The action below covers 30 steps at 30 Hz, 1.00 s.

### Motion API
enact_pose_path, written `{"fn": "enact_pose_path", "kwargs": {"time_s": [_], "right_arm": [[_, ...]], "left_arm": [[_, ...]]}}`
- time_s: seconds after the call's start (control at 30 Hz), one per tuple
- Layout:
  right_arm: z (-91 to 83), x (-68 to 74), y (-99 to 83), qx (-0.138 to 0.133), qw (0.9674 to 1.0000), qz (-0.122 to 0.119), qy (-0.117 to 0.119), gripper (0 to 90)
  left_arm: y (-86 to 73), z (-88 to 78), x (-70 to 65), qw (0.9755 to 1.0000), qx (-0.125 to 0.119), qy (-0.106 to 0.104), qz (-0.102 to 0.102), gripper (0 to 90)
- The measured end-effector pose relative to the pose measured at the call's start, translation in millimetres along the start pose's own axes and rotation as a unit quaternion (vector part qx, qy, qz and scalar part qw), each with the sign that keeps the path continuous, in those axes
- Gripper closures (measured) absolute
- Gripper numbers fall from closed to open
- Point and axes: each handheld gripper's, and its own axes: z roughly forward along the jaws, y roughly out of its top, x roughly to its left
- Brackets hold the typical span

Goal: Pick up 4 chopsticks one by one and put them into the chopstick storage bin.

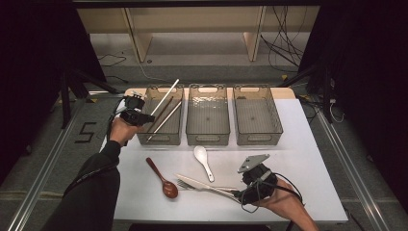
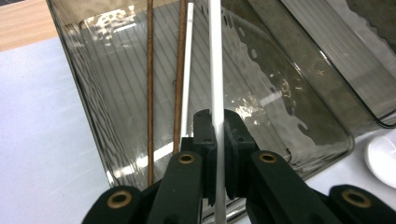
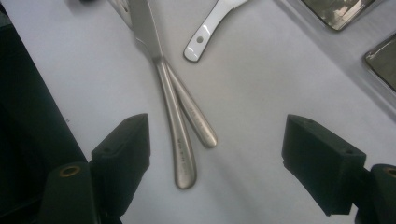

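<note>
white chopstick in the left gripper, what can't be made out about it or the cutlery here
- White chopstick: its lower end is hidden behind the left gripper jaws in the left gripper view.
- Knife and fork: blade and tines cut off by the right gripper view's top edge.
- Handle engravings: too small to read.

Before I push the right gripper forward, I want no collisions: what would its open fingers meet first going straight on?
Probably the two crossed metal handles, knife and fork, lying on the table between the right gripper fingers; depth is unclear.
</note>
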Motion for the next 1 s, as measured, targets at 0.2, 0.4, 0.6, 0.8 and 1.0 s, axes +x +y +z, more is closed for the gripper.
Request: {"fn": "enact_pose_path", "kwargs": {"time_s": [0.2,0.4,0.6,0.8,1.0], "right_arm": [[-0.1,0.7,0.4,0.001,1.0000,-0.002,0.003,24.7],[0.0,1.0,0.3,0.002,1.0000,-0.002,0.003,24.7],[-0.4,0.9,0.6,0.001,1.0000,-0.003,0.003,25.0],[0.4,1.2,0.3,0.003,1.0000,-0.005,0.005,25.2],[-0.1,1.4,0.3,0.004,1.0000,-0.002,0.002,25.2]], "left_arm": [[2.8,5.3,3.5,0.9999,0.006,0.012,-0.005,84.8],[3.2,12.0,5.1,0.9997,0.018,0.017,-0.008,84.5],[2.9,17.8,4.8,0.9994,0.025,0.020,-0.012,83.9],[4.5,17.1,2.1,0.9996,0.019,0.018,-0.014,68.1],[0.5,6.1,-5.8,0.9999,0.011,0.003,-0.012,50.8]]}}
